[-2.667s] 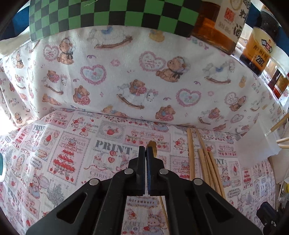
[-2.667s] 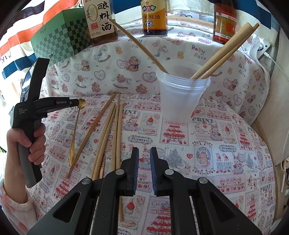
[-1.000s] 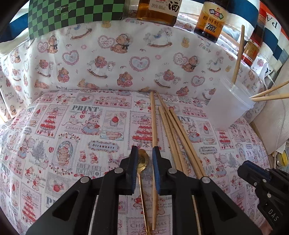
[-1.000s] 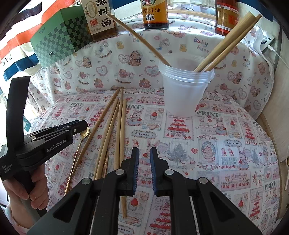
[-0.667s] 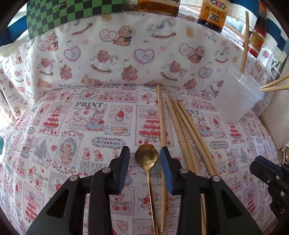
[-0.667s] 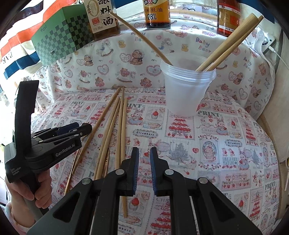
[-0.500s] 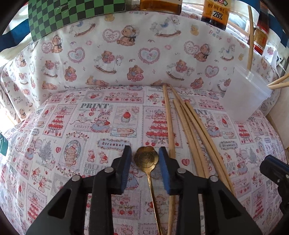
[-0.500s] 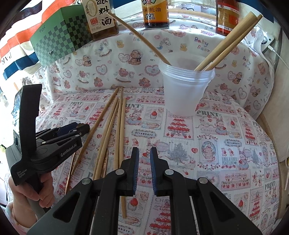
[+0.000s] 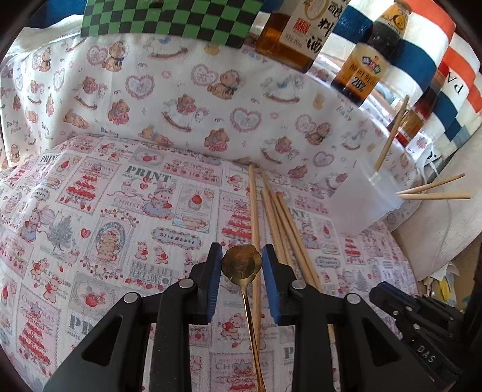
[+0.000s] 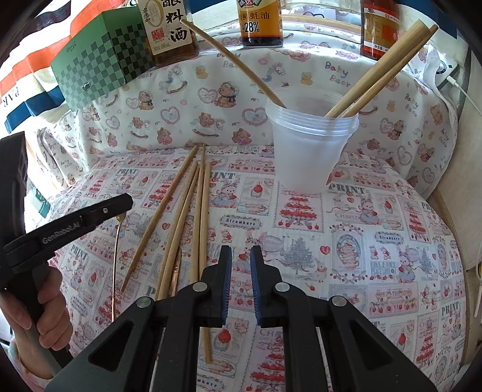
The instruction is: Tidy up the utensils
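Note:
A gold spoon [image 9: 241, 265] with a flower-shaped bowl lies on the printed cloth, its thin handle [image 10: 116, 256] running toward me. My left gripper [image 9: 241, 251] stands open around the bowl, and the blue pads [image 9: 214, 283] do not touch it. Several loose wooden chopsticks [image 9: 280, 217] lie just right of the spoon. A stack of clear plastic cups [image 10: 307, 150] at the back right holds three chopsticks. My right gripper [image 10: 241, 256] hovers over bare cloth right of the chopsticks [image 10: 192, 205], its jaws a narrow gap apart with nothing between them.
Sauce bottles [image 10: 260, 21] and a green checkered box [image 10: 99, 60] stand on the raised, cloth-covered ledge behind. A hand [image 10: 45, 304] grips the left tool at the left edge. A white cable [image 10: 461, 90] runs along the right side.
The left gripper, earlier shut on the lifted spoon, has brought it down beside the chopsticks and opened its jaws; the spoon now lies free. The right gripper has stayed put.

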`<state>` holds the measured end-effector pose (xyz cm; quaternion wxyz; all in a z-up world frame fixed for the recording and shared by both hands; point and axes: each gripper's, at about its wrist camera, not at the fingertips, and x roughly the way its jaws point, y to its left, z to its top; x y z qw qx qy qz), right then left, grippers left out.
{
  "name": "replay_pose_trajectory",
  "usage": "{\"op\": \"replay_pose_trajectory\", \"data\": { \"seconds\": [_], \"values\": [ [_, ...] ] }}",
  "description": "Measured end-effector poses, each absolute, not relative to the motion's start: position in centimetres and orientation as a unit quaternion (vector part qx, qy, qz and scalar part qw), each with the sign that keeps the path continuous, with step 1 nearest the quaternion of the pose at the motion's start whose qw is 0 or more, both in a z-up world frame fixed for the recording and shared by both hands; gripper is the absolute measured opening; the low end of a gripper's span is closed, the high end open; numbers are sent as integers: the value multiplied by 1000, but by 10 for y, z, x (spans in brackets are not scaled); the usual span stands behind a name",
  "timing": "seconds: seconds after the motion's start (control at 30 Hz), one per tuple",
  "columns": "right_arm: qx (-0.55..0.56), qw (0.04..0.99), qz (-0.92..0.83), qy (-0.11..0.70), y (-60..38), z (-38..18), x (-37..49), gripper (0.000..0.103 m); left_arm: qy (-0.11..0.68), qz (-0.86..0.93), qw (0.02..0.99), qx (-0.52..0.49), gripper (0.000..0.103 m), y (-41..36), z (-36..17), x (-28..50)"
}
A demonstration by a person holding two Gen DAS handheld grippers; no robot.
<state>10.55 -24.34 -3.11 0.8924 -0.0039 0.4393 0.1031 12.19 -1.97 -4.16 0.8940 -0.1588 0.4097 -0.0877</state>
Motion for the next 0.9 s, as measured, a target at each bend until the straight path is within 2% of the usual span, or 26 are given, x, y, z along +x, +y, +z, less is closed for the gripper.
{"op": "replay_pose_trajectory", "data": {
  "seconds": [0.13,0.33,0.47,0.57,0.7,0.9],
  "values": [
    [-4,892,103,441,-244,-31,106,14,394,-101,899,-164,26,-15,-28,111],
    [-7,889,103,446,-242,-34,108,14,417,-98,885,-185,26,-11,-32,114],
    [-3,891,105,442,-243,-32,107,14,395,-36,909,-129,26,-18,-24,108],
    [18,887,138,441,-243,-30,105,14,355,1,930,-93,26,-20,-10,96],
    [12,882,165,441,-233,-32,102,14,294,-6,949,-115,26,-11,11,76],
    [0,851,233,470,-207,-42,92,14,160,28,981,-107,26,-8,42,37]
  ]
}}
